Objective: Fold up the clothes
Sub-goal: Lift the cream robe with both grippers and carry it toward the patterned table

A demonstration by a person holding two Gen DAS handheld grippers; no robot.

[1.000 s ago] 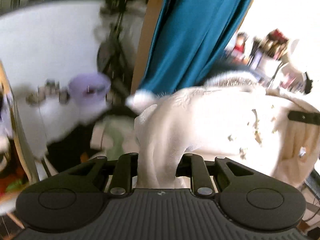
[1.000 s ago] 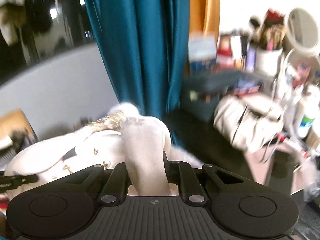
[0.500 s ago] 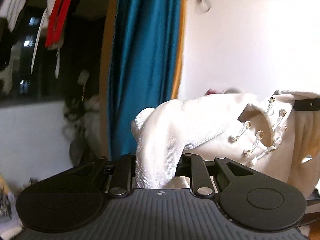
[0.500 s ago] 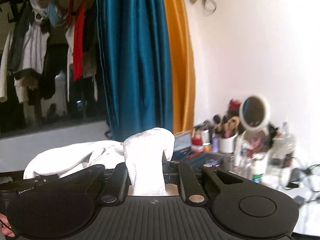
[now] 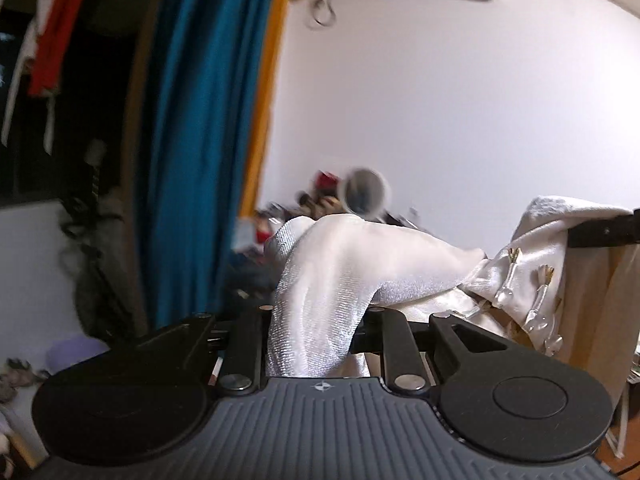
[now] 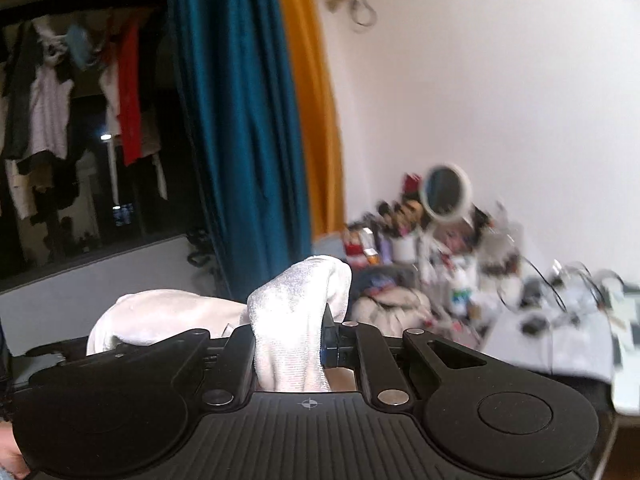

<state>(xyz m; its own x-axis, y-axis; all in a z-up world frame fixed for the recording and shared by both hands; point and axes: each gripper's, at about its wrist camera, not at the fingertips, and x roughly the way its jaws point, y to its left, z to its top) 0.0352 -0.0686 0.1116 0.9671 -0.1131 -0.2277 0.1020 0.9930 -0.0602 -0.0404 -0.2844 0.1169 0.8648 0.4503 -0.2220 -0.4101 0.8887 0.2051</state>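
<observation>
Both ends of the garment (image 5: 320, 288) pinched and held up in the air, well above any surface; no table or bed in view under it. Left gripper (image 5: 316, 340) clamped on a thick bunch of white cloth that rises between its fingers and runs off right toward a beaded front (image 5: 524, 292). Right gripper (image 6: 290, 344) squeezed nearly together on another bunch of the same white cloth, which drapes off left. At far right of the left view, a black bar (image 5: 600, 232) over the cloth, probably the other tool.

Step in hand, by the look of it: lift and spread, getting the piece hanging open before any fold. No crease made yet, so early in the task.

Next move calls for: drawing the two grips apart until the cloth hangs flat between them, then lowering onto a clear flat spot. Hard to say where; cluttered desk (image 6: 560, 320) at far right, curtain (image 6: 240, 120) and hanging clothes (image 6: 52, 112) at far left. Beads likely to snag if dragged.
</observation>
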